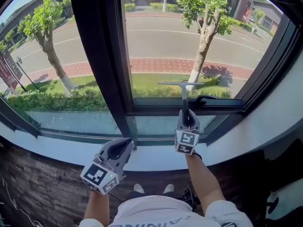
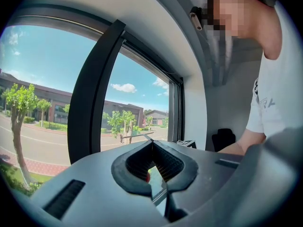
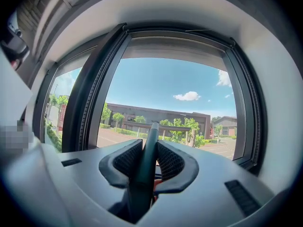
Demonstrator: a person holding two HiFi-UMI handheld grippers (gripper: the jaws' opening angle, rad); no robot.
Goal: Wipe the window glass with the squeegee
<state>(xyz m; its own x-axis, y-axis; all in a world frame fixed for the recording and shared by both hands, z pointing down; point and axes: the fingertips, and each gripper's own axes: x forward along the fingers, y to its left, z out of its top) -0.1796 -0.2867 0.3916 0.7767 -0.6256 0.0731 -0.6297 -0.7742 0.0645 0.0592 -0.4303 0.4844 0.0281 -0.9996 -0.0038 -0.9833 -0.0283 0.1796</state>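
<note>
The squeegee is dark, with a thin handle and a narrow crossbar blade that lies low on the right window glass. My right gripper is shut on the handle, just above the lower frame. In the right gripper view the handle runs up between the jaws to the blade against the pane. My left gripper hangs lower, by the sill, left of the right one. Its jaws are shut with nothing between them. The blade shows beyond it.
A wide dark mullion divides the right pane from the left pane. Below runs a white sill, then a dark wooden floor. A black object stands at the lower right. A white wall flanks the window.
</note>
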